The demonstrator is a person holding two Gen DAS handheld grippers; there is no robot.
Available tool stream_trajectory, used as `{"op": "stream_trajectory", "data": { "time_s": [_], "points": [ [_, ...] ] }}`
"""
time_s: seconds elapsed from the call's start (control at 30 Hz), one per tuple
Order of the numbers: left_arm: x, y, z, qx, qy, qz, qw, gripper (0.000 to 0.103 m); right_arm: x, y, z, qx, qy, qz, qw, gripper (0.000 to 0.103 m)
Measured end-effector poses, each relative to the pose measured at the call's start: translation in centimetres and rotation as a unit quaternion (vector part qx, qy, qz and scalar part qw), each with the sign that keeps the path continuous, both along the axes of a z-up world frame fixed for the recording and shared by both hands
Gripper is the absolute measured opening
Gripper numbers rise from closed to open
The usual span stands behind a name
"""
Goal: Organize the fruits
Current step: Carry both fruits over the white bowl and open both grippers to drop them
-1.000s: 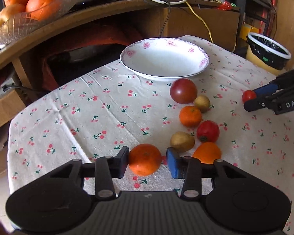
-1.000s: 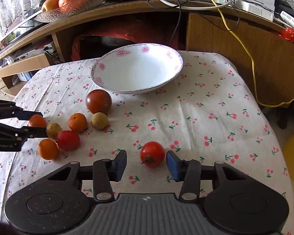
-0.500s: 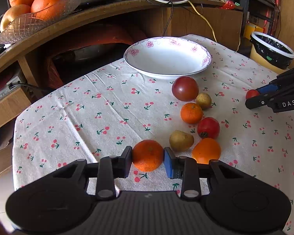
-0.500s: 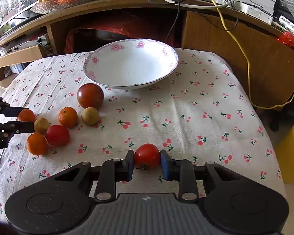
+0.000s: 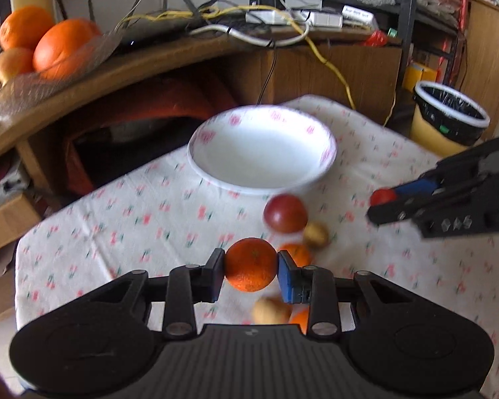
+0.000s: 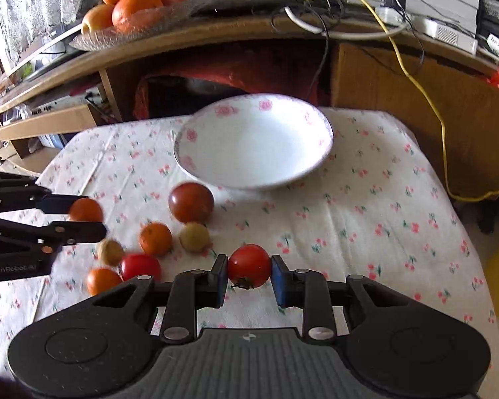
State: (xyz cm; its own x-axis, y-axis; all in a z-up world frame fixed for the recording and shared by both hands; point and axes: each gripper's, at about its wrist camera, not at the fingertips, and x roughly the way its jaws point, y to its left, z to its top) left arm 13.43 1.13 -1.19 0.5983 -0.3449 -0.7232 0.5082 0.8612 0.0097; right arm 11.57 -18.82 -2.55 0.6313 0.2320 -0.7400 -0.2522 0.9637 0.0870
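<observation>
**Two fruits gripped, both at risk on the way to the bowl**

The left gripper (image 5: 250,263) is clamping a small orange (image 5: 251,263) between its pads, apparently clear of the cherry-print tablecloth (image 5: 116,232). The right gripper (image 6: 249,271) is pinching a red tomato (image 6: 249,266) the same way, stem end pointing down. The white bowl (image 6: 196,163) is sitting empty at the far side of the table, ahead of both tools.

Risks, as I am judging them:
- Both fruits are round and smooth; each is being held at only two small contact patches, so a quick swing could be rolling one out of the jaws.
- The tomato is soft; too hard a squeeze could be splitting the skin.
- Both grippers are aiming at one bowl, so they could be colliding over its rim.
- Loose fruit is lying between the grippers and the bowl: a large dark tomato (image 6: 191,201), a mandarin (image 6: 155,238), a small brown fruit (image 6: 194,236). A low pass could be knocking them off the table.
- Both views are motion-blurred, so heights are hard to judge.
</observation>
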Motion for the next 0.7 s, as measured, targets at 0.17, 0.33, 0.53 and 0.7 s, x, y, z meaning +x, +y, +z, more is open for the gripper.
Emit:
{"op": "stream_trajectory", "data": {
  "time_s": [0.17,0.33,0.53,0.7],
  "points": [
    [1.6,-1.3,-0.3,-0.011,0.003,0.011,0.9999,0.041,0.9,0.8,0.9,0.003,-0.016,0.006,1.0,0.022],
    [3.3,-2.2,-0.6,-0.029,0.005,0.028,0.9992,0.041,2.4,0.7,1.3,0.012,-0.028,-0.001,1.0,0.022],
    [5.1,-3.1,-0.5,-0.05,-0.002,0.042,0.9979,0.041,4.6,0.1,1.0,0.016,-0.041,-0.003,0.999,0.022],
    [6.3,-3.7,-1.2,-0.059,-0.003,0.045,0.9973,0.041,6.0,-0.6,0.8,0.02,-0.04,-0.007,0.999,0.023]
  ]
}}
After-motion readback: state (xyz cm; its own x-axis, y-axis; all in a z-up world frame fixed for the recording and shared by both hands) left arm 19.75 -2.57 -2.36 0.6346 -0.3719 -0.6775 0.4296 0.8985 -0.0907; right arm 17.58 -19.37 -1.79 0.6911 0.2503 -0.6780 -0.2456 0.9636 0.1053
